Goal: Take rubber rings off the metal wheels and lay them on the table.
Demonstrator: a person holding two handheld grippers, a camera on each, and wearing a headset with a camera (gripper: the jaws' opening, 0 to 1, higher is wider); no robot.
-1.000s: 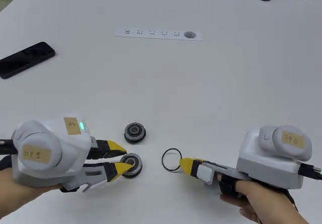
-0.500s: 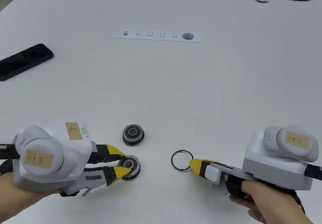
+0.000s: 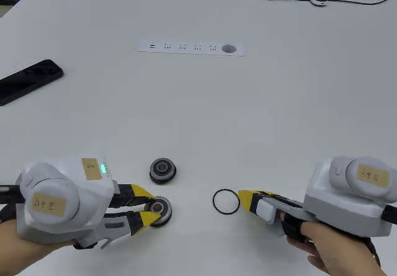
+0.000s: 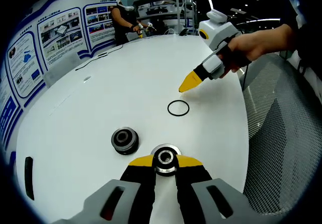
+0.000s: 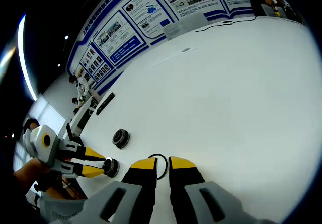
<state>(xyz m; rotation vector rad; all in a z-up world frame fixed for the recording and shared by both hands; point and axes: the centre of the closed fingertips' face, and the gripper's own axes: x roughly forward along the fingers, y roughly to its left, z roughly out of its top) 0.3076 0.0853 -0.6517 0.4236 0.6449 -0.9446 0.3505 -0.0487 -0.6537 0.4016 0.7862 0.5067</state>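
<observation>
**Head view.** The left gripper (image 3: 149, 205) has its jaws clamped on a metal wheel (image 3: 161, 209) resting on the white table (image 3: 248, 121). A second metal wheel (image 3: 162, 170) stands free, just beyond the gripped one. A rubber ring (image 3: 226, 201) lies flat on the table, just beside the tip of the right gripper (image 3: 246, 198), whose jaws are closed and empty. Whether the tip touches the ring cannot be told.

**Left gripper view.** The left gripper (image 4: 165, 166) holds the metal wheel (image 4: 165, 157) between its tips. The rubber ring (image 4: 178, 108) lies further ahead, near the right gripper (image 4: 187, 84).

**Right gripper view.** The rubber ring (image 5: 161, 166) lies directly ahead of the right gripper (image 5: 162, 164) and is partly hidden by its tips.
</observation>
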